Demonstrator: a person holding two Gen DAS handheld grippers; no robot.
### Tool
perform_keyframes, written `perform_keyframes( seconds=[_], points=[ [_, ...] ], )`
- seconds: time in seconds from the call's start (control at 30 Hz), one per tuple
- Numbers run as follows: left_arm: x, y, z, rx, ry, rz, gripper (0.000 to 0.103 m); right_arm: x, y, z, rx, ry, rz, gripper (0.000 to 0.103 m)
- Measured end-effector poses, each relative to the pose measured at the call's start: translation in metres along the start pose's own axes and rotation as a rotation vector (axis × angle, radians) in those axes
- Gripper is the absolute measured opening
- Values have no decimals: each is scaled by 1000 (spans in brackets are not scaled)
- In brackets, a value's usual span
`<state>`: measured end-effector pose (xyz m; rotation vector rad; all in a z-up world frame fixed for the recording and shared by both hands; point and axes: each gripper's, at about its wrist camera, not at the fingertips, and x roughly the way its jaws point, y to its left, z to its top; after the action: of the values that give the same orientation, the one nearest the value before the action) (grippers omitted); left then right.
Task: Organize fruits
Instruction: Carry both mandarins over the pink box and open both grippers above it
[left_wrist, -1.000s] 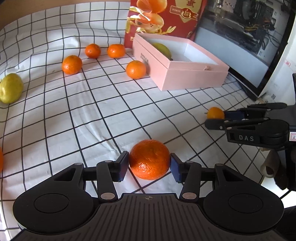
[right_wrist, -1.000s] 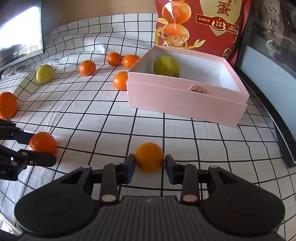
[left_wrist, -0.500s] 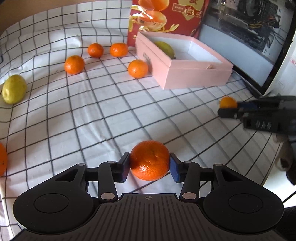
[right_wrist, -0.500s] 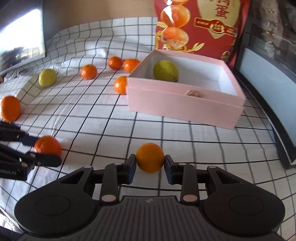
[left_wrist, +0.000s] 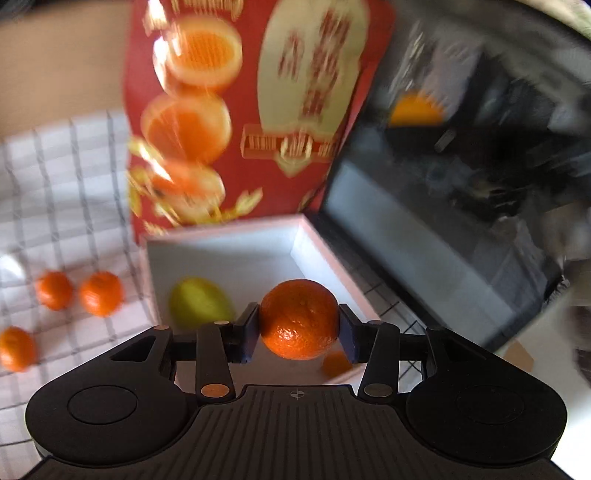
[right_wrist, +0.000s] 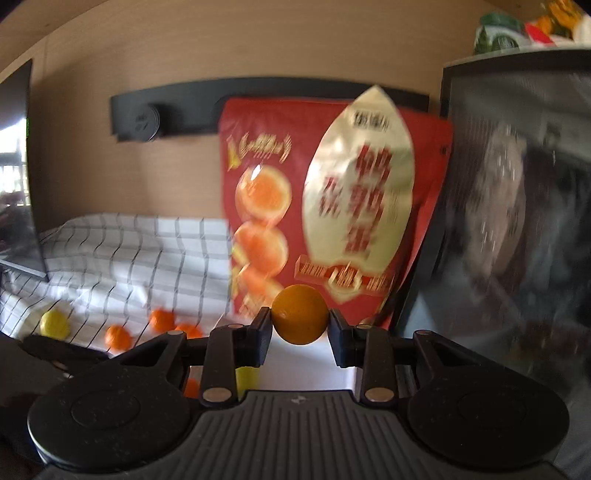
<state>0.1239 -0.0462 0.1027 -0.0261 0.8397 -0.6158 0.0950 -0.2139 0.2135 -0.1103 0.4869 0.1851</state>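
My left gripper (left_wrist: 298, 324) is shut on a large orange mandarin (left_wrist: 298, 318) and holds it above the open pink box (left_wrist: 321, 243). A yellow-green lemon (left_wrist: 199, 302) lies inside the box at its left. My right gripper (right_wrist: 300, 325) is shut on a smaller smooth orange (right_wrist: 300, 314), raised high in front of the red snack bag (right_wrist: 332, 206). The white inside of the box (right_wrist: 306, 369) shows just below the right gripper's fingers. Both views are blurred by motion.
Three mandarins (left_wrist: 99, 293) lie on the checked cloth (left_wrist: 55, 184) left of the box. A lemon (right_wrist: 54, 324) and more mandarins (right_wrist: 118, 336) lie farther left. A dark monitor (left_wrist: 461, 206) stands right of the box, the red bag (left_wrist: 240, 110) behind it.
Both grippers have lifted their fruit off the cloth and moved forward to the pink box. The left gripper now hangs over the box; the right one is raised and tilted up.
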Motion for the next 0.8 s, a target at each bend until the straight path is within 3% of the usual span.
perform_keyframes(
  seconds=[0.07,0.17,0.27,0.37,0.47,0.6,0.7,0.8],
  points=[
    [30,3,-1,-22,38,-12,50,10,-6,3,-1,17,8,32],
    [45,0,-14,0,20,12,50,31,-14,-4,18,77,42,32],
    [23,4,-26,-38,-35,-36,50,57,-18,-19,30,150,59,32],
    [-7,13,-40,-48,-79,10,50,95,-15,-37,37,236,68,32],
    [-40,32,-63,-122,-117,103,50,133,-7,-52,56,305,73,32],
    [-86,81,-104,-327,-183,301,49,169,7,-66,88,350,75,33],
    [-114,124,-124,-394,-183,459,49,179,20,-73,95,349,73,38],
    [-139,161,-129,-411,-188,589,49,167,37,-73,85,287,95,38]
  ],
)
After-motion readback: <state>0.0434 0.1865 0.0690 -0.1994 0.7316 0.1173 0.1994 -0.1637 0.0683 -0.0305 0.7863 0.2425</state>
